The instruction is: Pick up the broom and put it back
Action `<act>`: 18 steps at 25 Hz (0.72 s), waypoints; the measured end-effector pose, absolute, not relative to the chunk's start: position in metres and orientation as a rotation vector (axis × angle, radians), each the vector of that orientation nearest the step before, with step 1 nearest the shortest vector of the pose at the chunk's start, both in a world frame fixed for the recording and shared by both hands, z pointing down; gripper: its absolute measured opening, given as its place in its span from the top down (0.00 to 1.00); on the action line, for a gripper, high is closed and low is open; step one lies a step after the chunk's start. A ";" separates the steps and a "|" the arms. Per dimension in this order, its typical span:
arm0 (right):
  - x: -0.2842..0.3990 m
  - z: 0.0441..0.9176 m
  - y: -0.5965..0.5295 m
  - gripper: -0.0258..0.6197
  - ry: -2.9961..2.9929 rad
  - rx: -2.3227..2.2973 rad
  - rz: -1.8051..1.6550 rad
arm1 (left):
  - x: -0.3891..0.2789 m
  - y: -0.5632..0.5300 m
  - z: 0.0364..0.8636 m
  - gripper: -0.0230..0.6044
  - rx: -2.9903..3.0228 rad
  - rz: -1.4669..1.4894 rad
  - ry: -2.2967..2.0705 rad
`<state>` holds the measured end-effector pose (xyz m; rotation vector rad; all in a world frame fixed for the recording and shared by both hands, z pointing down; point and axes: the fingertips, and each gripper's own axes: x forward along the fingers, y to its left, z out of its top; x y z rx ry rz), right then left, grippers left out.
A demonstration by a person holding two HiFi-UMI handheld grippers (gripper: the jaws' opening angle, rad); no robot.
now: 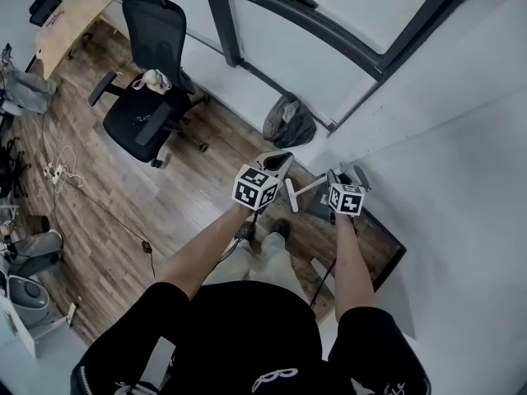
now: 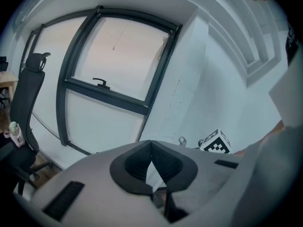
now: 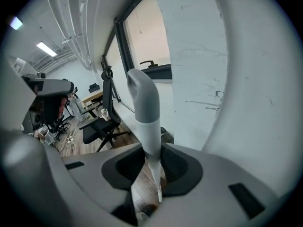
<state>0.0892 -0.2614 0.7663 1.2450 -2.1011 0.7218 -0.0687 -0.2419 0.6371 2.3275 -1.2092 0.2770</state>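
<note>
By the white wall (image 1: pixel 445 138): a person stands on the wooden floor (image 1: pixel 107 212) close to a corner, with both forearms reaching forward and down and a tool in each hand.
Left arm: it angles in from the left. The left gripper (image 1: pixel 277 163) is tilted a little below level, with its marker cube on top.
Right arm: it runs almost straight ahead along the wall. The right gripper (image 1: pixel 350 177) points more steeply down, just beside the left one.
Right gripper jaws: they pinch the broom handle (image 1: pixel 303 189), with a pad pressed against each side of the grey shaft.
Left gripper jaws: the tips are pressed together. A pale sliver shows in the gap behind them, and I cannot tell what it is.
Broom: it is off the floor in the right gripper, and the handle reaches across towards the left gripper.
Head view only: both arms appear together, with a black office chair (image 1: pixel 144 113) and a dark bag (image 1: pixel 288 122) below the window.
Right gripper view only: the handle's bent, rounded top rises in front of the window (image 3: pixel 147 37).
Left gripper view only: the right gripper's marker cube shows against the wall.
</note>
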 end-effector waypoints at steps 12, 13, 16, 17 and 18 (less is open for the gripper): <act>0.056 0.736 -0.236 0.78 -2.123 1.229 0.642 | -0.123 -0.215 0.630 0.94 2.280 0.260 -1.293; 0.054 0.731 -0.235 0.78 -2.129 1.235 0.634 | -0.127 -0.214 0.629 0.93 2.280 0.256 -1.298; 0.047 0.714 -0.236 0.78 -2.147 1.249 0.611 | -0.139 -0.210 0.620 0.94 2.279 0.240 -1.318; 0.044 0.708 -0.237 0.78 -2.154 1.253 0.604 | -0.142 -0.209 0.617 0.94 2.281 0.236 -1.323; 0.042 0.701 -0.238 0.78 -2.164 1.258 0.597 | -0.145 -0.208 0.613 0.94 2.284 0.231 -1.326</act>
